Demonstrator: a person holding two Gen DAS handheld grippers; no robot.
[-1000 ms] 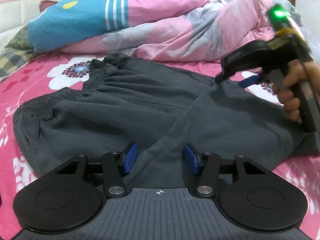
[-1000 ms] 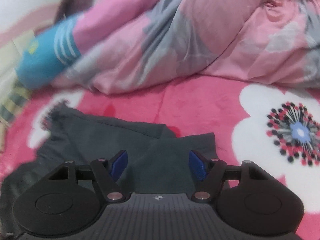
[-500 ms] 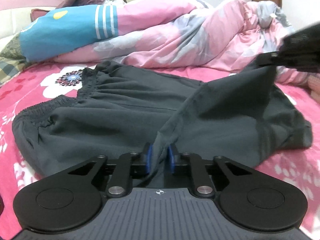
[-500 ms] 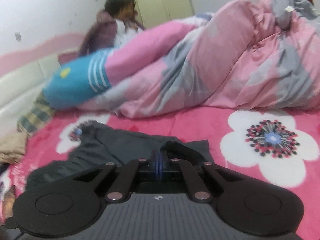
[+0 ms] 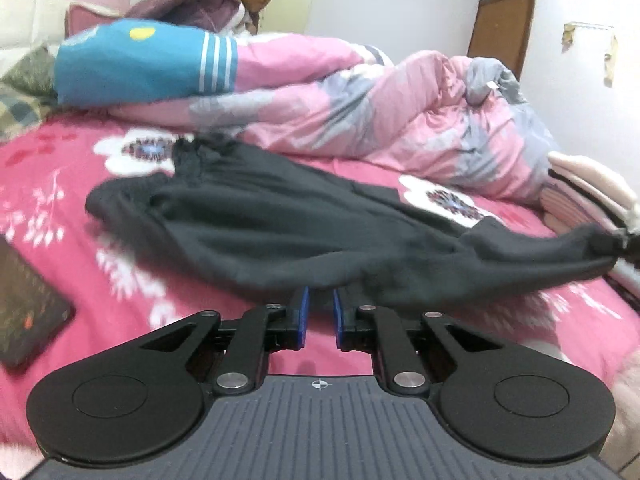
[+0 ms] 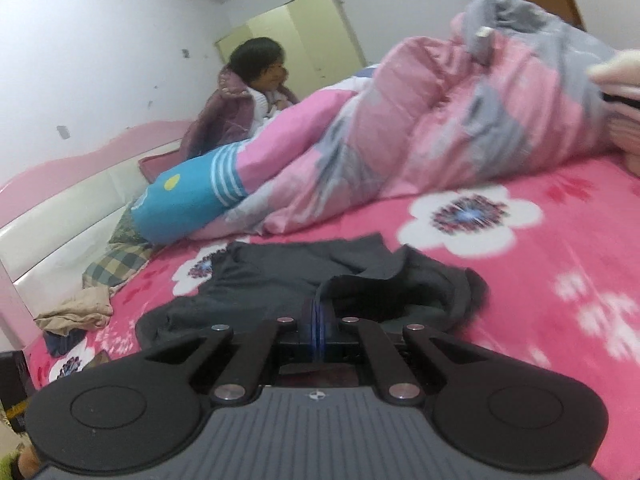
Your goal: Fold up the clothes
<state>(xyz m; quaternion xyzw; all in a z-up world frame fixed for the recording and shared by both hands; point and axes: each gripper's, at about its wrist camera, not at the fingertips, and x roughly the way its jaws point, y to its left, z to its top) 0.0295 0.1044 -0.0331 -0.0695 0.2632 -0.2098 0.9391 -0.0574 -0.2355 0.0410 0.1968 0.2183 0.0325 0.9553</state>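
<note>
Blue-padded left gripper [image 5: 319, 312] pinches the near hem of the dark grey pants [image 5: 280, 220]; right gripper [image 6: 318, 322] is clamped on the other end, stretching them above the pink floral bedspread [image 5: 72, 200].

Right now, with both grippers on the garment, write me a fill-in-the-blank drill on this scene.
1. The dark garment lies on a pink ____ bedsheet.
2. The right gripper has its jaws ____ on the garment's edge.
3. Behind the garment lies a heaped pink and grey ____.
4. The blue cushion bears white ____.

Missing words: floral; shut; quilt; stripes
</note>
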